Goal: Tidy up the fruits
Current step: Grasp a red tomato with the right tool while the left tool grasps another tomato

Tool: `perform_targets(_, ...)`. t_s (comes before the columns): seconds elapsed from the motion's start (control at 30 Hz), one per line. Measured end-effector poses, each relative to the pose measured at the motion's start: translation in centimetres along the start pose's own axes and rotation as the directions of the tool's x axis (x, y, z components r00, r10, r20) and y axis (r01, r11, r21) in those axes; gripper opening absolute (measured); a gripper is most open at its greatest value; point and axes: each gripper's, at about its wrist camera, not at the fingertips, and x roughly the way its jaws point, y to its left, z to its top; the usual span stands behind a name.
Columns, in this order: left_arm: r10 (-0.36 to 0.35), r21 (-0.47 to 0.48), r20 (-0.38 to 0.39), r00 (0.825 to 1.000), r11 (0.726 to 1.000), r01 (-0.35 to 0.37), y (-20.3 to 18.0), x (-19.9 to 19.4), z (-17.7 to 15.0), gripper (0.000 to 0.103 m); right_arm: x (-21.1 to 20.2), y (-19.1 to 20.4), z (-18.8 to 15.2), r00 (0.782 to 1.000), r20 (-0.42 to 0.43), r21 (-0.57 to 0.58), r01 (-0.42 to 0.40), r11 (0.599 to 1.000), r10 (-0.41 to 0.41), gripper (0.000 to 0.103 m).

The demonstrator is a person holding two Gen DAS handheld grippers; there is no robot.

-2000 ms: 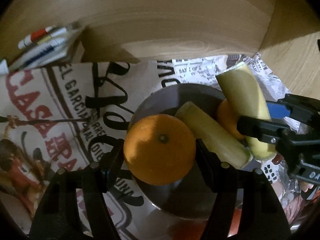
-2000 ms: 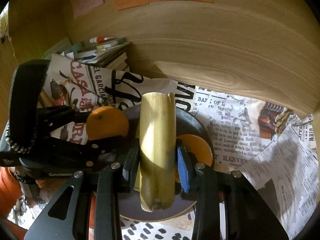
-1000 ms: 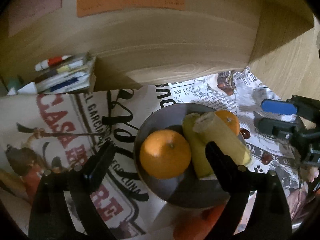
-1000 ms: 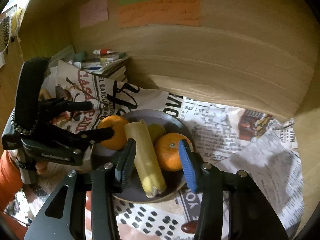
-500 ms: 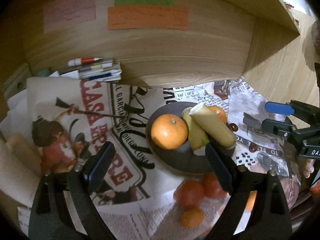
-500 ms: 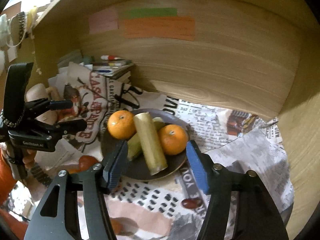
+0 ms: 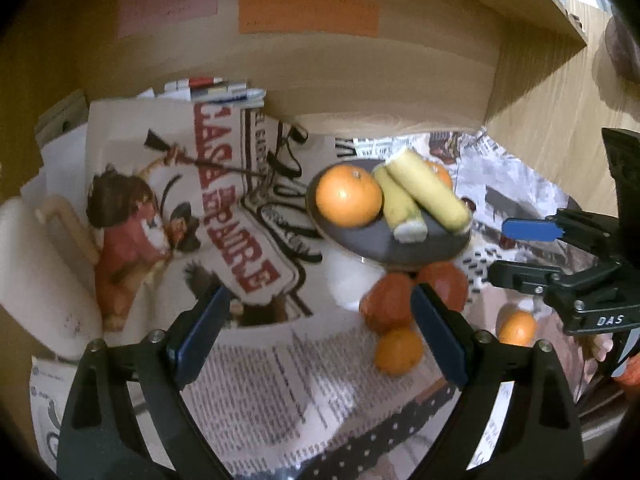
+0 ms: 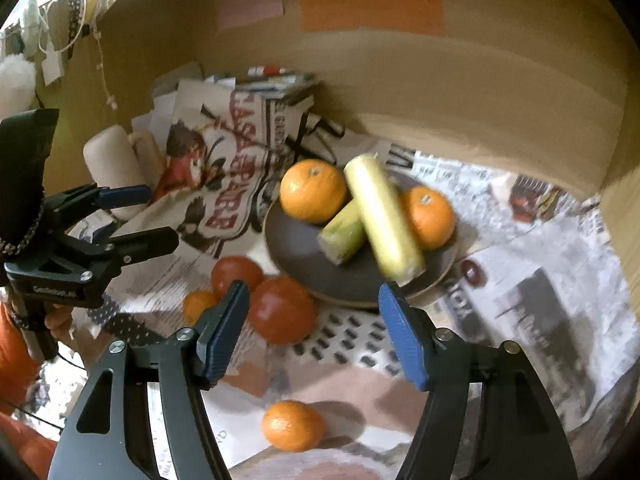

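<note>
With both tools backed off vs. a sec ago, right gripper [image 8: 312, 328] is empty, jaws opening; left gripper [image 7: 316, 328] spread wide, holding nothing. Loose tomatoes [image 8: 280, 308] & small oranges [image 8: 292, 426] lie lower centre, off the plate [image 8: 296, 256]. Mid-frame, plate carries 2 oranges [image 8: 312, 190] + 2 banana pieces [image 8: 380, 212], so deposit looks done. Dark item [image 8: 472, 272] right of plate: unidentifiable; motion blur throughout.
</note>
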Motion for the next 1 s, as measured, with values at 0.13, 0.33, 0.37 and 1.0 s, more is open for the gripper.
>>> perform_targets(0.13,-0.015,-0.008,-0.025,1.000,1.000,0.014,0.3,0.3,-1.3,0.093,1.3,0.7,-0.6,0.999,-0.038,-0.004,-0.009,1.000,0.009,0.064)
perform_targets(0.33,-0.048,-0.016,-0.051,0.998,0.999,0.047,0.4,0.9,-2.4,0.093,3.2,1.3,-0.9,0.996,-0.086,-0.005,-0.025,1.000,0.025,0.064)
perform_targets(0.37,-0.054,-0.014,-0.052,0.997,0.999,0.053,0.3,1.0,-2.5,0.093,3.5,1.3,-0.8,0.995,-0.093,-0.005,-0.027,1.000,0.026,0.064)
perform_targets(1.0,-0.103,0.032,-0.088,0.991,0.994,0.106,-2.0,3.5,-1.7,0.078,4.4,1.0,-1.1,0.988,-0.131,-0.002,-0.077,0.997,0.076,0.046)
